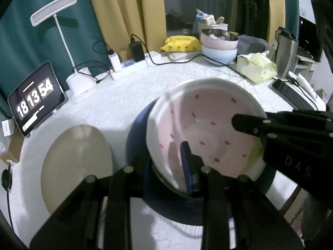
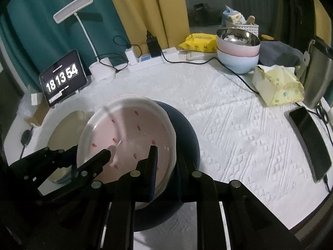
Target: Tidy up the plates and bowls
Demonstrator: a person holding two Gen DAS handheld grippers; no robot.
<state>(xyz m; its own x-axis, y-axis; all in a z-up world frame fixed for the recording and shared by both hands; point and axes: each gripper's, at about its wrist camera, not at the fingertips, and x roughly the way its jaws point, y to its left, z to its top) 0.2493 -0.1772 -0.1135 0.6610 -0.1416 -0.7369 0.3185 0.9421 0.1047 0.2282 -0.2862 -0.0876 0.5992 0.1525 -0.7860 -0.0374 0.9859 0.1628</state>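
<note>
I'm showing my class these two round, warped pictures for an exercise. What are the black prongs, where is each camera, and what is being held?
A person holds a two-finger gripper in each hand; a fisheye camera on each looks along its fingers. In the left camera's picture, the left gripper pinches the rim of a pink-spotted plate. In the right camera's picture, the right gripper pinches the same plate, tilted over a dark blue plate. A beige plate, stacked bowls, a clock tablet and a lamp share the white table.
</note>
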